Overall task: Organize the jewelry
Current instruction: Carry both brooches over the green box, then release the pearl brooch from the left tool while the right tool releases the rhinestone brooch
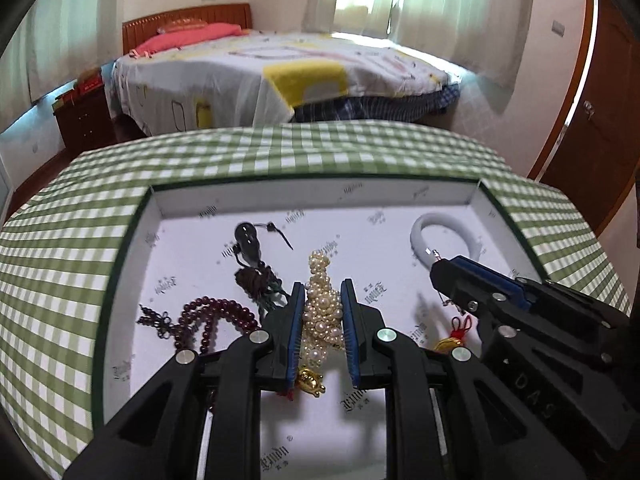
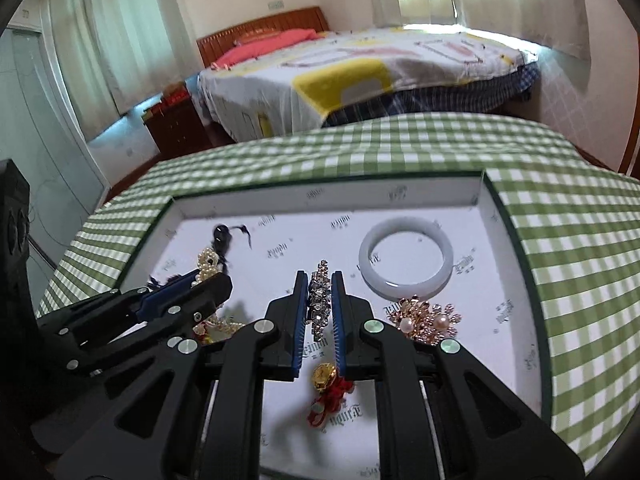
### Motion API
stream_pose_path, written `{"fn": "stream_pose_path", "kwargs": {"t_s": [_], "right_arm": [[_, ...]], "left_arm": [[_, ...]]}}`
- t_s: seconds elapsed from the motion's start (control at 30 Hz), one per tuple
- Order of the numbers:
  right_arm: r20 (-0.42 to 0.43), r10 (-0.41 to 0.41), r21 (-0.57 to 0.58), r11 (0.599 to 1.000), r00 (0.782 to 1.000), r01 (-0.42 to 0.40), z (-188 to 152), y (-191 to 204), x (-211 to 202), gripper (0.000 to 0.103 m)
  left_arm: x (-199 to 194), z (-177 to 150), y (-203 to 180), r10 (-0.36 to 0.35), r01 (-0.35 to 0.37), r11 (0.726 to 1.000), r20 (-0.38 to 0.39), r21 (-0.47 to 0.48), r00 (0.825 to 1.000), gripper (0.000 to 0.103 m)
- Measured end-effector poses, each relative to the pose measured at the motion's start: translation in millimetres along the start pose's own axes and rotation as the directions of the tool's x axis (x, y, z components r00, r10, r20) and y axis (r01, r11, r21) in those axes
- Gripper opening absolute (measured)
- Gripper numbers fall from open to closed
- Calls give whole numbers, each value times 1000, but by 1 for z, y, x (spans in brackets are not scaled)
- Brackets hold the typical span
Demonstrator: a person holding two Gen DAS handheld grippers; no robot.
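Observation:
A shallow white box (image 1: 280, 196) (image 2: 360, 192) sits on a green checked cloth and holds the jewelry. My left gripper (image 1: 322, 300) is shut on a cream pearl piece (image 1: 322, 304), with a gold charm (image 1: 309, 380) below it. My right gripper (image 2: 320, 292) is shut on a rhinestone piece (image 2: 319, 300); it also shows in the left wrist view (image 1: 436, 270). A white bangle (image 2: 406, 262) (image 1: 444, 232) lies at the far right. A rose-gold pearl brooch (image 2: 424, 318) lies right of my right gripper.
Dark red beads (image 1: 212, 320), a dark gourd pendant (image 1: 248, 242) and a brown knot lie in the box's left half. A gold charm on red cord (image 2: 326, 384) lies under my right gripper. A bed (image 1: 280, 72) stands beyond the table.

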State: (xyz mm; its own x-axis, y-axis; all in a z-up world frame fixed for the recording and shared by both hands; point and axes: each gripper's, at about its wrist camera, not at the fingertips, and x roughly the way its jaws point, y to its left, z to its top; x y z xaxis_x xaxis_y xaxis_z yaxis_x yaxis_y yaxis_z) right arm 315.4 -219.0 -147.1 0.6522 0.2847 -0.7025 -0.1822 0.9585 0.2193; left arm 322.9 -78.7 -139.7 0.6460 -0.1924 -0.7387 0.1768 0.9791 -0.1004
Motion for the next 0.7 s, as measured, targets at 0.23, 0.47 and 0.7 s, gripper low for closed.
{"fn": "stream_pose_path", "kwargs": {"t_s": [0.23,0.47,0.7], "right_arm": [[-40,-19,7,1000,999,19,-4,-4,13,13],[-55,-28,7,1000,998,28,-7,-7,17,21],[-21,-38,10,999,999,39,-5,-10,3,29]], "left_arm": [[14,-2,-3,-4,4,1000,-51,10,999,20],[14,-4,-1,-3,3,1000,-58,1,998,21],[4,-4,6,-13,11,999,-36,-40,999,39]]}}
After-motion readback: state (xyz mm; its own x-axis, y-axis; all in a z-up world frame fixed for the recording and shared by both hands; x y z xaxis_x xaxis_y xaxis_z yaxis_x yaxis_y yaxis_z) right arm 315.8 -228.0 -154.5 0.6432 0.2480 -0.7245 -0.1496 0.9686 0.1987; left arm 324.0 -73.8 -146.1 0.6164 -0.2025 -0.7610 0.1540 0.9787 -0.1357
